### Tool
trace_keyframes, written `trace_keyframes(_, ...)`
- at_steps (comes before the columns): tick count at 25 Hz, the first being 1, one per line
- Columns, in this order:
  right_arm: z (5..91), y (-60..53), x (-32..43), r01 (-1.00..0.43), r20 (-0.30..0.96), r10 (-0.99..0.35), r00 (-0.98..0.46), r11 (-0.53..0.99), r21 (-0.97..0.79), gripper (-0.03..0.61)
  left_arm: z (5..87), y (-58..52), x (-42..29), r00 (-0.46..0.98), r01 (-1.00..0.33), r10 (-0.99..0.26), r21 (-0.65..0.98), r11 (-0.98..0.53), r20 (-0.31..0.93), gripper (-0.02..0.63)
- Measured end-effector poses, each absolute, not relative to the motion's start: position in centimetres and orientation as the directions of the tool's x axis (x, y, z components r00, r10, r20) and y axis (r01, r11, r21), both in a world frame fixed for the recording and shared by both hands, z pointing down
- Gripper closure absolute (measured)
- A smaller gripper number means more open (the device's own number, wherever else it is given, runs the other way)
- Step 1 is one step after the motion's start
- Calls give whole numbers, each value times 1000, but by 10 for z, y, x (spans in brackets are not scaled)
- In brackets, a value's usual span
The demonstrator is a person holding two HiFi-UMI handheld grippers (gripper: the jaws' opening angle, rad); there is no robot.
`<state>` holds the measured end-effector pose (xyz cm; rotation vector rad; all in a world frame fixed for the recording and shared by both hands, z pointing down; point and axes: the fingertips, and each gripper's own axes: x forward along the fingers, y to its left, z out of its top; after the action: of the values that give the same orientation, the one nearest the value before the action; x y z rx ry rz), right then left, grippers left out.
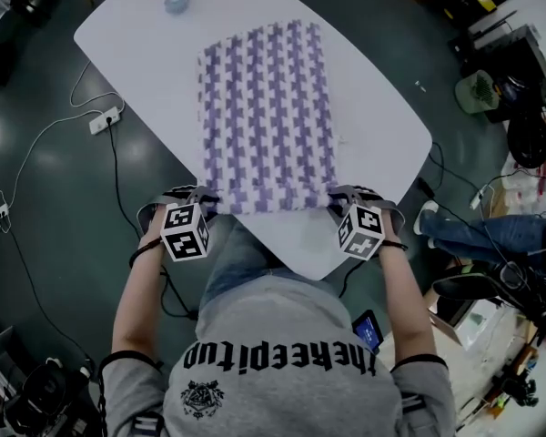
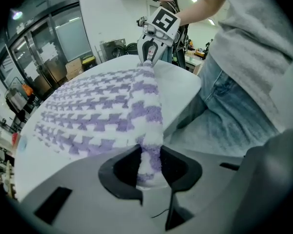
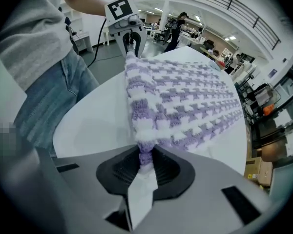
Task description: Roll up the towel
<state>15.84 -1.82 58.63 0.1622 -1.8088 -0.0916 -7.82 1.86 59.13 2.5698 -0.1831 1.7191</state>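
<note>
Now the left gripper (image 2: pixel 149 165) pinches the near left corner of the purple-and-white towel (image 1: pixel 266 116), its jaws pressed onto the bunched cloth. Between the two grippers, the towel lies spread flat on the white table (image 1: pixel 382 126). At the near right corner, the right gripper (image 3: pixel 145 165) clamps the cloth likewise.

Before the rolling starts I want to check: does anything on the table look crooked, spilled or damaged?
Nothing stands out. The towel lies flat and whole on the table; the left gripper and the right gripper each pinch one near corner.
</note>
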Motion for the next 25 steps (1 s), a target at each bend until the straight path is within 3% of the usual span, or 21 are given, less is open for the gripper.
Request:
trace_keyframes(16,557,-42,150,-240,929,-77,-363,971,-13,485,577,10,-83,500,-191,11,123,-974,866,491)
trace_keyframes(25,557,-67,155,-301,913,-149,-380,953,30,474,578,-16,-84,523,-249,-33,115,-962,851,491)
